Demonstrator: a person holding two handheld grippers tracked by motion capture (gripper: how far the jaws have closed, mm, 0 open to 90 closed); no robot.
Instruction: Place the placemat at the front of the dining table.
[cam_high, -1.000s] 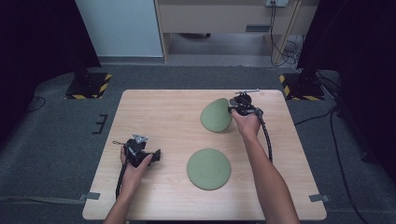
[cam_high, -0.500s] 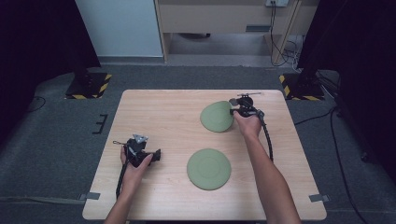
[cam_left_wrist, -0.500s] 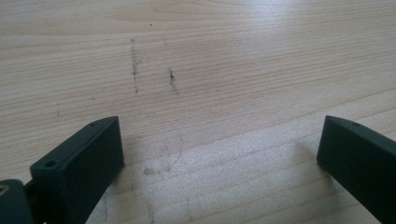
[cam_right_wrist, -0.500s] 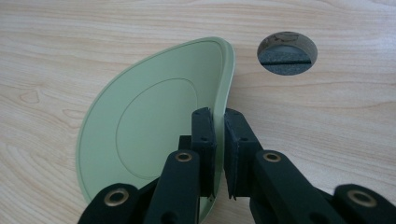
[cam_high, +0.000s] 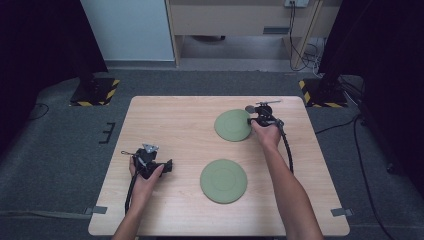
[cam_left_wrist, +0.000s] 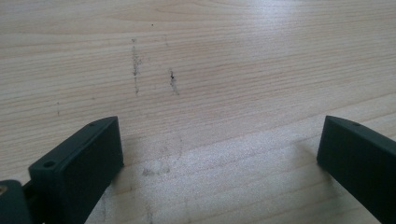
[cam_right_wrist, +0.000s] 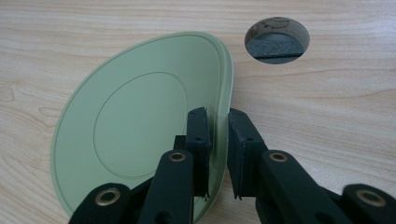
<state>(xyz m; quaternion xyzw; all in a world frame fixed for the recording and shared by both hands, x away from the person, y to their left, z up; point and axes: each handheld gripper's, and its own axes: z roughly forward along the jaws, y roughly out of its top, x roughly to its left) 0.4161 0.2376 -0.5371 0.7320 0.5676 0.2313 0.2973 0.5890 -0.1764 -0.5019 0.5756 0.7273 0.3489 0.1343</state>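
Observation:
Two green plates are on the wooden table (cam_high: 175, 120). The far plate (cam_high: 232, 125) (cam_right_wrist: 135, 130) is slightly tipped, its right rim between the jaws of my right gripper (cam_high: 251, 121) (cam_right_wrist: 218, 126). Those jaws have just been opening, and a narrow gap shows beside the rim, so the pads no longer pinch it. The near plate (cam_high: 223, 180) lies flat in front of the person. At the table's left my left gripper (cam_high: 167, 165) (cam_left_wrist: 219, 154) rests low over bare wood, jaws wide open with nothing between them.
A round cable hole (cam_right_wrist: 277, 39) (cam_high: 249, 108) cuts through the tabletop just beyond the far plate. The right gripper's cable (cam_high: 289, 150) trails along the forearm. Dark stands with striped bases (cam_high: 95, 92) flank the table's far corners.
The far plate, held tipped up a second ago, has come down and lies nearly flat. My right hand sank a little with it. The left gripper stayed put.

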